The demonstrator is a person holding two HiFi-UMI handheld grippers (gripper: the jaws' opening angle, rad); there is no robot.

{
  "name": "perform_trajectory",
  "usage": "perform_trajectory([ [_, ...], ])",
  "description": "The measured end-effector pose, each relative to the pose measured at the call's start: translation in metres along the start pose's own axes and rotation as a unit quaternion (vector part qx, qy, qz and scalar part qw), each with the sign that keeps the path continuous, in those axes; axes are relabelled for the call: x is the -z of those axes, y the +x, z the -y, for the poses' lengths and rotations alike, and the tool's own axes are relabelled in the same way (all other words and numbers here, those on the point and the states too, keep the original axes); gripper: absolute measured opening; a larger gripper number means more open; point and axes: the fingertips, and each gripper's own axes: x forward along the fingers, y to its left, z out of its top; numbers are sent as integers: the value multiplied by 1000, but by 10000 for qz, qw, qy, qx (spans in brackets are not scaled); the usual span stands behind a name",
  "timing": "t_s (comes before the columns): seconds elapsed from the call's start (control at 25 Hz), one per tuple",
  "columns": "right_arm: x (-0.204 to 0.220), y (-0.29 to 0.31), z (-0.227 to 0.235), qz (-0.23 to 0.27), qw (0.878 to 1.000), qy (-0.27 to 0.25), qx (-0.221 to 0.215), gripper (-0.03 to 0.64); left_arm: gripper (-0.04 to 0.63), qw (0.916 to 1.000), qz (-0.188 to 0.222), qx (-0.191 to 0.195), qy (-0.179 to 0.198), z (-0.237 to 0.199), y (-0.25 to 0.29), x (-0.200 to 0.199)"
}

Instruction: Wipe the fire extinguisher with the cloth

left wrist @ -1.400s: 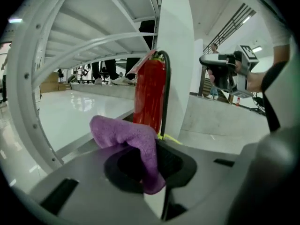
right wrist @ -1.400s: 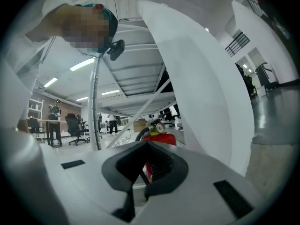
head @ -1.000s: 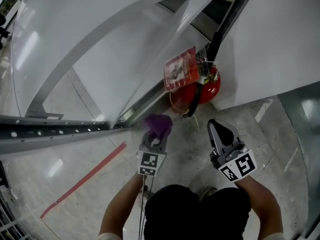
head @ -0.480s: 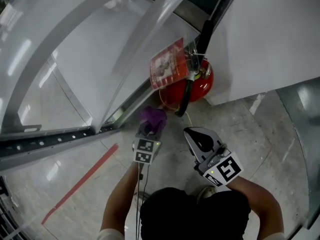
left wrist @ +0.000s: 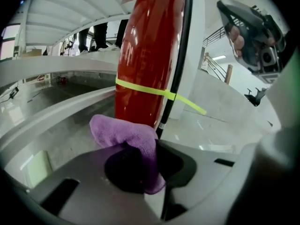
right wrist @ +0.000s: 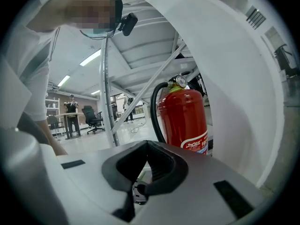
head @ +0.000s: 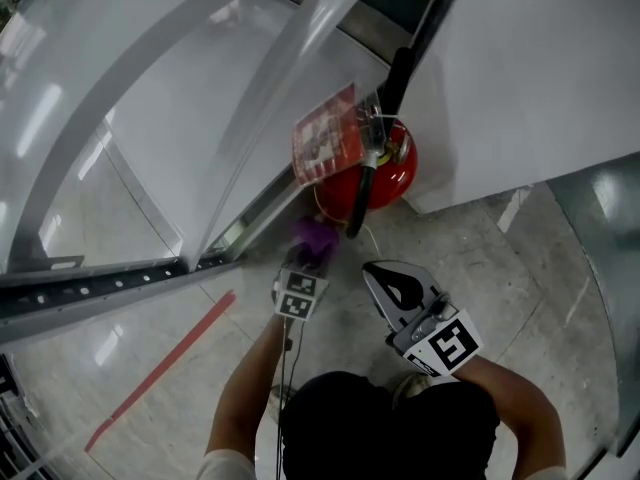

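Head view, upper centre: red fire extinguisher (head: pixel 392 168) upright on pale floor (head: pixel 480 258), tucked between white panel (head: pixel 540 78) at upper right and slanted white beam (head: pixel 300 58) at left. Red-and-white tag (head: pixel 325 146) hanging at its left side. Black hose (head: pixel 362 200) running down its front.

Centre of frame: left tool (head: pixel 311 255) clamped on purple cloth (head: pixel 315 235). Cloth bunched ahead of the tips, just below and left of the fire extinguisher, near the hose end.

Left gripper view:
- Left tool (left wrist: pixel 140 168) at lower centre, cloth (left wrist: pixel 126 137) pinched between the jaws, folded lump sticking up and to the left.
- Fire extinguisher (left wrist: pixel 147 55) filling upper centre, directly behind the cloth.
- Yellow-green strap (left wrist: pixel 159 92) round it at mid-height, tail trailing out to the right.
- Hose (left wrist: pixel 182 55) along its right edge.
- Contact between cloth and fire extinguisher: cannot tell.

Right of centre in head view: right tool (head: pixel 383 276), jaws together, nothing held, pointing toward upper left. Just beside the left tool, short of the fire extinguisher.

Right gripper view:
- Right tool (right wrist: pixel 147 170) at lower centre, jaws meeting, empty.
- Fire extinguisher (right wrist: pixel 185 118) right of centre beyond them, gauge (right wrist: pixel 180 82) on top, hose (right wrist: pixel 154 111) looping down its left side.

Lower left of head view: red stripe (head: pixel 165 368) on the floor.
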Motion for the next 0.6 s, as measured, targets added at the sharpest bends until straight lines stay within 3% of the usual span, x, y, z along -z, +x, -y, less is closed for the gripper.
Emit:
perform_trajectory([
  [0.24,-5,-12,7,-17,9999,-91,131,14,54,10000,16,43,-76,-5,8,-2],
  [0.6,-16,-27,23,63,9990,-131,418,14,54,9998,51,134,142,-7,16,-15],
])
